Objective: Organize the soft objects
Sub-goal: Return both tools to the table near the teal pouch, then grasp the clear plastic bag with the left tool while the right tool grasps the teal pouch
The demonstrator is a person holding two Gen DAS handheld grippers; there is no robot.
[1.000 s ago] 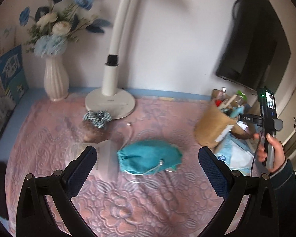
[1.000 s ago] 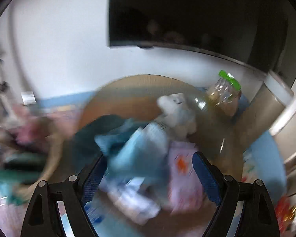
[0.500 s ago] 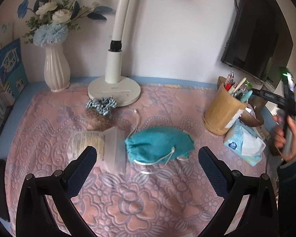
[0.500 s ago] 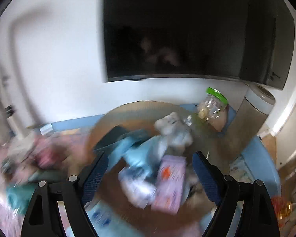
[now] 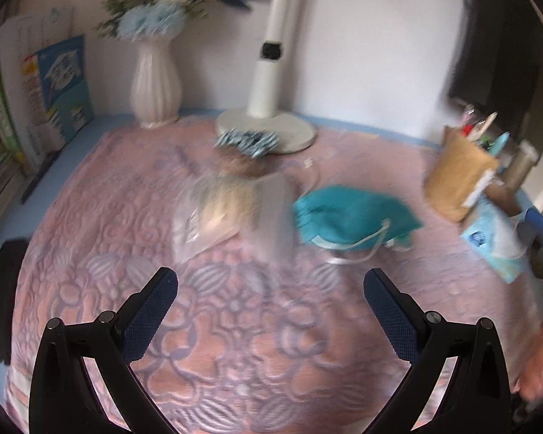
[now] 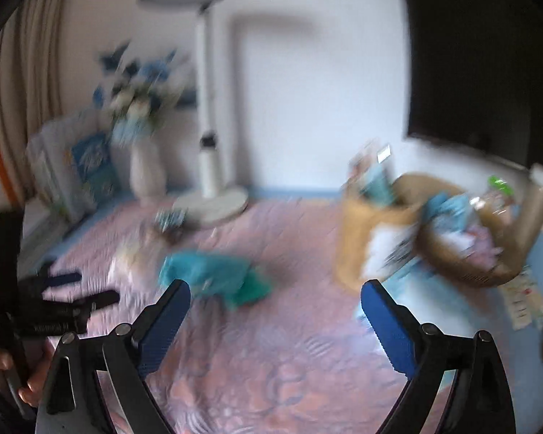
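A teal drawstring pouch [image 5: 354,217] lies mid-table on the pink quilted cloth [image 5: 235,325]; it also shows in the right wrist view [image 6: 213,275]. Left of it lies a clear plastic bag [image 5: 231,213], and behind that a striped blue scrunchie [image 5: 248,141] on a brown fuzzy thing. My left gripper [image 5: 270,303] is open and empty, above the cloth in front of the pouch. My right gripper [image 6: 275,316] is open and empty, right of the pouch. The left gripper shows in the right wrist view [image 6: 87,293]. A round woven basket [image 6: 463,249] with soft items stands at the right.
A white vase [image 5: 157,83] of blue flowers and a white lamp base [image 5: 268,126] stand at the back. A brown pen holder [image 5: 459,177] and a blue tissue pack [image 5: 496,246] are at the right. Books [image 5: 36,97] lean at the left. A dark screen [image 6: 488,54] hangs on the wall.
My right gripper has swung left, away from the basket, and now faces the table and pouch. My left gripper's view has shifted right and a little nearer the table. Both views are blurred.
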